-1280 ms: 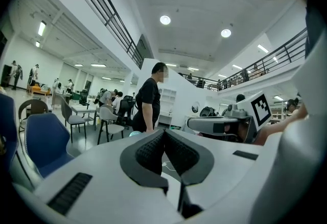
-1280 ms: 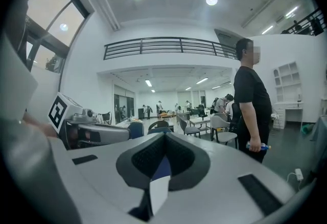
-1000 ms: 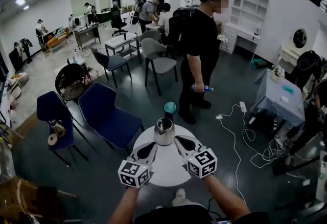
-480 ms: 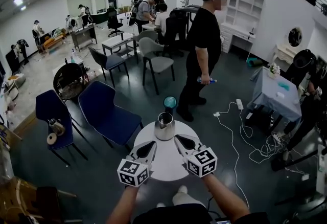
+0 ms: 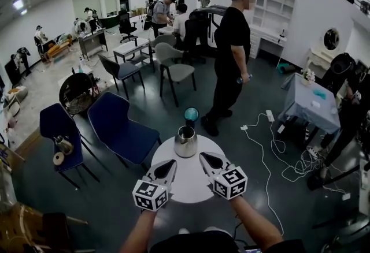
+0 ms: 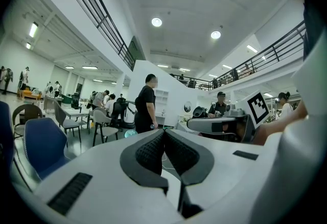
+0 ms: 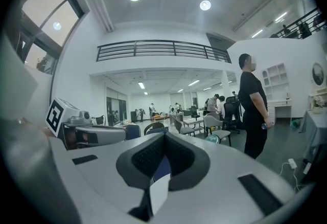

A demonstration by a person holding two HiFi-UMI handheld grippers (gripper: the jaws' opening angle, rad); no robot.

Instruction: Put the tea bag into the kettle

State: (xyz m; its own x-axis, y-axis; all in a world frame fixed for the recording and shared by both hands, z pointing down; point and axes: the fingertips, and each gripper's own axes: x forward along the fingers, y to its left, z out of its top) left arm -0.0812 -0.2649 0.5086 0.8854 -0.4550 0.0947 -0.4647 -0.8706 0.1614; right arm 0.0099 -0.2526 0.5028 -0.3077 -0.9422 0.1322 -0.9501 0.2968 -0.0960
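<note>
Head view: kettle [image 5: 185, 142] beyond right gripper [image 5: 203, 156]

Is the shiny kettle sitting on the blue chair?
No, the kettle stands on the round white table, away from the blue chair.

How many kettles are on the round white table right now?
1. The steel kettle stands at the far edge of the white table, just beyond the left gripper and right gripper. No other shows there.
</note>
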